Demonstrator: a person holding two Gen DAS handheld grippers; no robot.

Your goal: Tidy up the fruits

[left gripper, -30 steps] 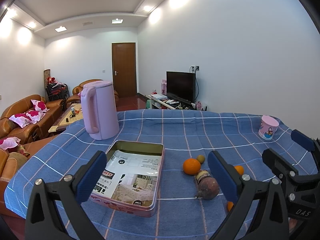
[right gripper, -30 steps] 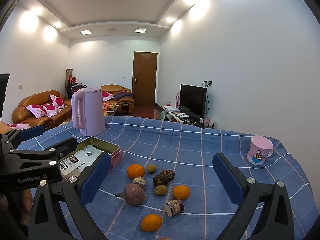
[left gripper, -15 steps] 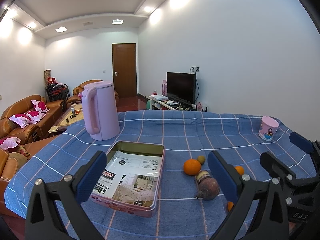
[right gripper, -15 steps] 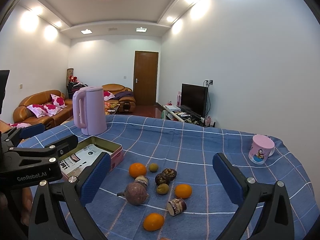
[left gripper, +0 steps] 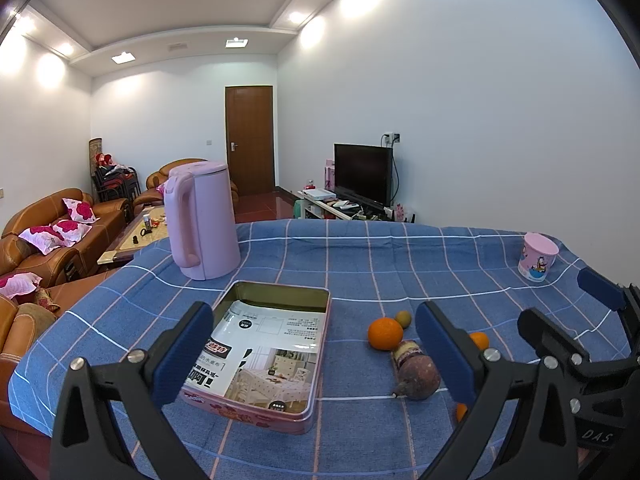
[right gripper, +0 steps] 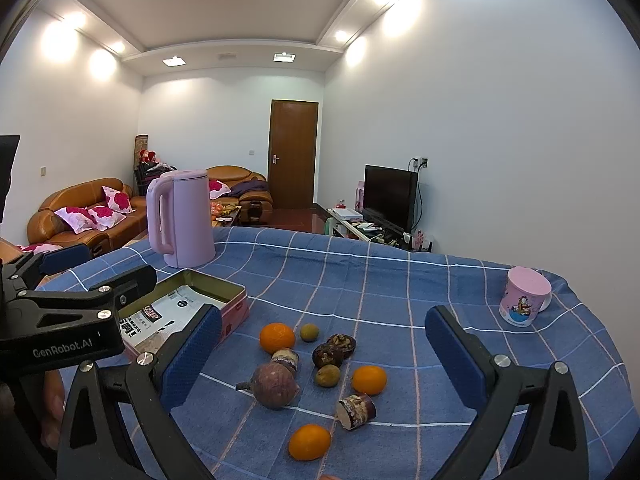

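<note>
Several fruits lie loose on the blue checked tablecloth: an orange [right gripper: 277, 337], a second orange [right gripper: 369, 379], a third orange [right gripper: 309, 441], a purple round fruit [right gripper: 275, 385], small green fruits [right gripper: 309, 332] and dark wrapped pieces [right gripper: 327, 355]. A pink tin [left gripper: 264, 352] lined with a printed sheet sits left of them, with no fruit in it. My left gripper [left gripper: 316, 352] hovers open over the tin's right side. My right gripper [right gripper: 320, 356] hangs open above the fruit cluster. Neither holds anything.
A tall pink kettle [left gripper: 200, 220] stands behind the tin. A pink cartoon mug [right gripper: 524, 300] sits at the table's far right. The left gripper's body [right gripper: 60, 320] shows in the right wrist view. Sofas, a door and a TV lie beyond the table.
Both grippers have drifted slightly, the scene shifting a little in each view. Nothing on the table has moved and both stay open.
</note>
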